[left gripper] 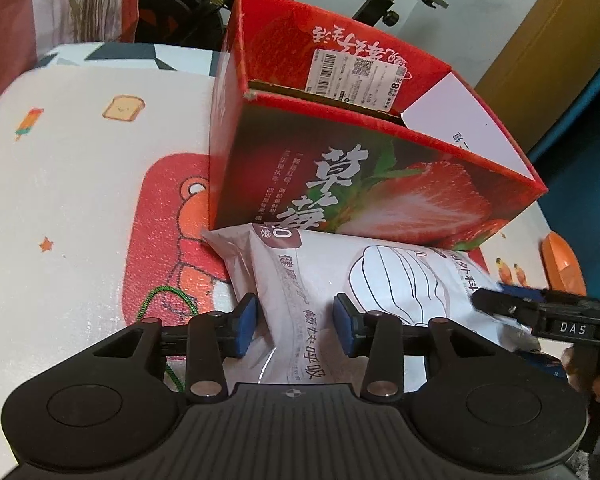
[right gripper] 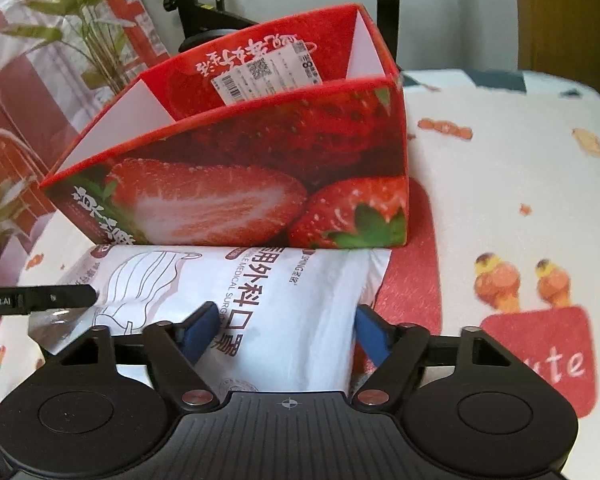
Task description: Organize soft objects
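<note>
Honestly, I've got both the left gripper (left gripper: 295,325) and right gripper (right gripper: 285,334) straddling the mask pack (left gripper: 364,280), jaws apart, not pinching, right against the strawberry box (left gripper: 380,184), so slippery film could slide out or snag the wall.

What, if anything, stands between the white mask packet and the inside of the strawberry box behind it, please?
Only the box's own near wall: the mask packet lies flat on the mat against its foot, so it must be lifted over that rim. The strawberry box is open on top, and nothing else visible blocks the way.
</note>
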`<state>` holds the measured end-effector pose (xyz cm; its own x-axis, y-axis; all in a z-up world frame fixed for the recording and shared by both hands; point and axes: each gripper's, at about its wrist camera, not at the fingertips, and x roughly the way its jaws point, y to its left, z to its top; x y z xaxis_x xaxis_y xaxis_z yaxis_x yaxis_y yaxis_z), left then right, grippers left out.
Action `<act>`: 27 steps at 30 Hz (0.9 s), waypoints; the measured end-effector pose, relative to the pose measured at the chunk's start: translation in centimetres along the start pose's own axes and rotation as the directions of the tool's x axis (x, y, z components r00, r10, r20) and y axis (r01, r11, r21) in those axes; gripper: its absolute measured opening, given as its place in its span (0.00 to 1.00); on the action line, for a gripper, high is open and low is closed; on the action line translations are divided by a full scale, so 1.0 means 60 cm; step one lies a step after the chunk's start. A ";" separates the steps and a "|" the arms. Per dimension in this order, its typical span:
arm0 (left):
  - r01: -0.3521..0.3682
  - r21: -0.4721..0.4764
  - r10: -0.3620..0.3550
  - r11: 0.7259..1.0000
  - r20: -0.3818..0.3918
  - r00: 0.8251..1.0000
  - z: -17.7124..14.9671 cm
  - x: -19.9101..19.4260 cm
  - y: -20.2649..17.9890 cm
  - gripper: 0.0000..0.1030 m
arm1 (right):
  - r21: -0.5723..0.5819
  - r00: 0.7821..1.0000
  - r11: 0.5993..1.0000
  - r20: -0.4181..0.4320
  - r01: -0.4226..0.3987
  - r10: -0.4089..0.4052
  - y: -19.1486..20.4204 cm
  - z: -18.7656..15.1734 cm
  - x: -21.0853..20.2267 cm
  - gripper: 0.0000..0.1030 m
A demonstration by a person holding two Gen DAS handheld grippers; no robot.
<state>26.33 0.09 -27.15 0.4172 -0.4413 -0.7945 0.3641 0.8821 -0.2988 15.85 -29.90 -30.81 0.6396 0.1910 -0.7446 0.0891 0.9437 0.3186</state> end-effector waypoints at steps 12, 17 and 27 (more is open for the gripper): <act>-0.052 0.026 0.052 0.998 0.013 0.999 -0.016 -0.026 -0.029 0.42 | 0.009 0.998 0.999 0.060 -0.035 0.034 0.000 -0.012 -0.054 0.32; -0.069 0.031 0.068 0.997 0.015 0.998 -0.023 -0.024 -0.029 0.43 | 0.102 0.998 0.995 0.063 -0.007 0.001 -0.050 -0.022 -0.055 0.55; -0.065 0.017 0.065 0.998 -0.004 0.998 -0.027 -0.008 -0.018 0.47 | 0.177 0.989 0.973 0.047 -0.150 0.144 -0.064 -0.026 -0.024 0.39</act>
<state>24.40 -0.38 -27.31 0.4366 -0.3820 -0.8145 0.3506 0.9060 -0.2370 13.39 -33.39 -31.84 0.6809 0.3116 -0.6627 0.1257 0.8418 0.5250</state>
